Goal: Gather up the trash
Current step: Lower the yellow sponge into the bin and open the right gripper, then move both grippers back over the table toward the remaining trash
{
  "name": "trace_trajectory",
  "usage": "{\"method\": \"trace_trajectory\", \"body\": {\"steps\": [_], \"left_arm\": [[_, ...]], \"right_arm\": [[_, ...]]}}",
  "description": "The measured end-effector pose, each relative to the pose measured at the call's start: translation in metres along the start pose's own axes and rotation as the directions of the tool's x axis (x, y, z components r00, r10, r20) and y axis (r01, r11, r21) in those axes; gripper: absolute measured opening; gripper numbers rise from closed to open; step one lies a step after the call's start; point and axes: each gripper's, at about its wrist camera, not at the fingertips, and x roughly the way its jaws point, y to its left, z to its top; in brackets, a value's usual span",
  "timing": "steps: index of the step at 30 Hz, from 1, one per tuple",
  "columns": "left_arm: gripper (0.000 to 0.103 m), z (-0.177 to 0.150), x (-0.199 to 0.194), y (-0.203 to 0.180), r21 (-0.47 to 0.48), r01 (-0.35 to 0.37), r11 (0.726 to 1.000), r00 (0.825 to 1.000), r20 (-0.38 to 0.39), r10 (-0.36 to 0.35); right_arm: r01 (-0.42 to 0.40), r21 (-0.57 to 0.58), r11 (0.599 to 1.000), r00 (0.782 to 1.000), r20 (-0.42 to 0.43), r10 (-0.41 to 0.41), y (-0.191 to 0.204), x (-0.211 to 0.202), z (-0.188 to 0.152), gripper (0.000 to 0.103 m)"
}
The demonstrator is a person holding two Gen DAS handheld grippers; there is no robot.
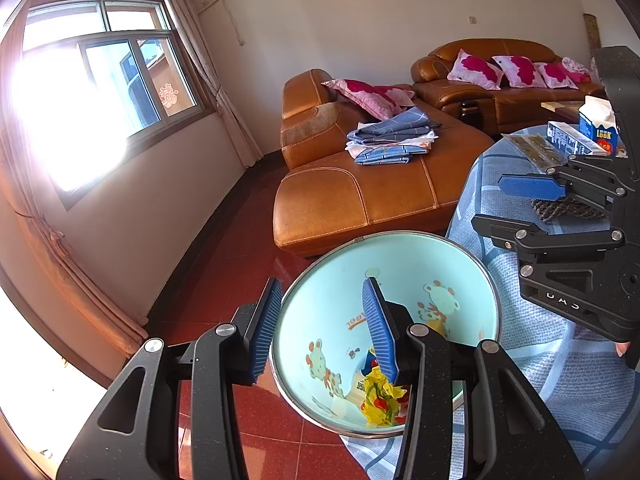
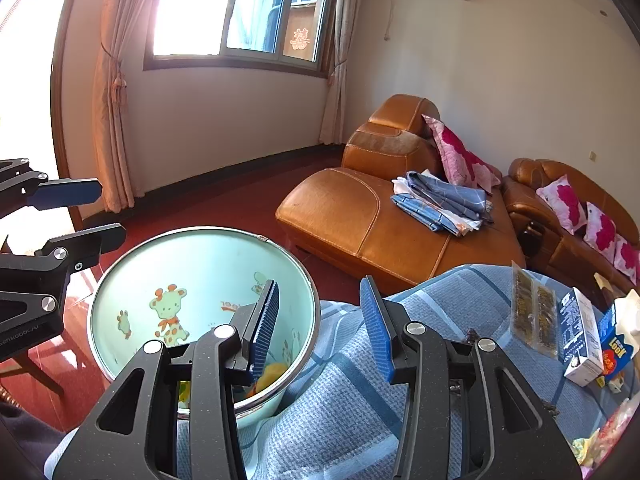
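Observation:
A pale green bin [image 1: 384, 235] [image 2: 180, 233] with cartoon giraffes and a metal rim stands against the blue checked tablecloth [image 1: 540, 340] [image 2: 340, 400]. Crumpled yellow wrappers [image 1: 380, 396] [image 2: 272, 372] lie in its bottom. My left gripper [image 1: 322, 328] [image 2: 80, 216] is open astride the bin's near rim, one finger inside and one outside, pressing nothing. The right gripper [image 2: 320, 328] [image 1: 518, 206] is open and empty over the bin's table-side rim. On the cloth lie a blue milk carton [image 1: 598, 120] [image 2: 618, 344], a white and blue box [image 1: 572, 140] [image 2: 580, 336] and a clear snack packet [image 1: 532, 150] [image 2: 534, 308].
More bright wrappers [image 2: 600, 444] lie at the table's near right corner. A dark woven mat [image 1: 560, 208] is on the cloth. An orange leather sofa [image 1: 360, 200] [image 2: 360, 216] with folded clothes [image 1: 392, 140] and pink pillows stands beyond, across red floor tiles [image 1: 240, 420]. A wooden chair [image 2: 36, 372] is at the left.

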Motion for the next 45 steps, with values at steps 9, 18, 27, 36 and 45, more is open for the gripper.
{"method": "trace_trajectory", "body": {"steps": [9,18,27,36,45], "left_arm": [[0.061,0.003,-0.01,0.0,0.001,0.003,1.0,1.0,0.022,-0.003],[0.067,0.009,-0.024,-0.002,0.003,0.011,1.0,0.998,0.055,-0.011],[0.068,0.01,-0.037,-0.019,0.009,0.073,0.997,0.994,0.085,-0.073],[0.068,0.009,-0.057,-0.082,0.089,0.246,0.965,0.962,0.096,-0.254],[0.068,0.011,-0.071,-0.153,0.195,0.371,0.908,0.912,0.109,-0.396]], "right_arm": [[0.044,0.022,0.999,0.998,0.046,-0.045,-0.002,-0.011,0.002,0.065],[0.126,0.094,0.988,0.988,0.08,-0.134,-0.014,-0.029,0.0,0.075],[0.209,0.13,0.969,0.976,0.04,-0.216,-0.019,-0.071,-0.021,0.075],[0.367,0.237,0.9,0.928,-0.019,-0.373,-0.047,-0.159,-0.071,0.076],[0.532,0.381,0.757,0.845,-0.171,-0.507,-0.094,-0.205,-0.14,0.077]]}}
